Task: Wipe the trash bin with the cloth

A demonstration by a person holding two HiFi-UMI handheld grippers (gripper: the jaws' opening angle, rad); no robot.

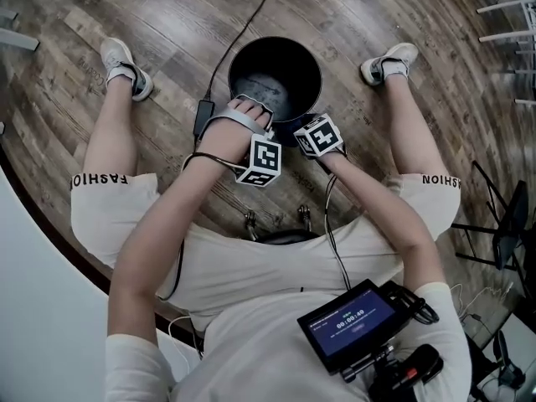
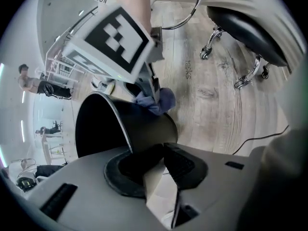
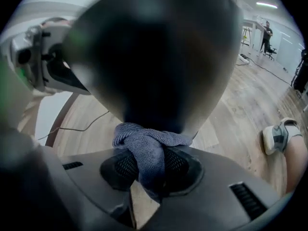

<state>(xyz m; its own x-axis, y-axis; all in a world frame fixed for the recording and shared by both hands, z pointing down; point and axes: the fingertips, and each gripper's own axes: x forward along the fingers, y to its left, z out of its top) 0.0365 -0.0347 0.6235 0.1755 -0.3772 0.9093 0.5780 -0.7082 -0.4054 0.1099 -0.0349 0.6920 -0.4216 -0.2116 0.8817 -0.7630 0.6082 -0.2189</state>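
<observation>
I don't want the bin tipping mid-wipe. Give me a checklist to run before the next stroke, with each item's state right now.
1. Is the left gripper clamped on the bin rim: ok, the rim sits between its jaws.
2. Is the cloth fast in the right gripper: ok, bunched between its jaws.
3. Does the cloth touch the bin's outside wall: ok.
4. Is the bin's base flat on the floor: cannot tell, the base is hidden.
5. Is the cable clear of the bin: cannot tell, it lies right beside it.
</observation>
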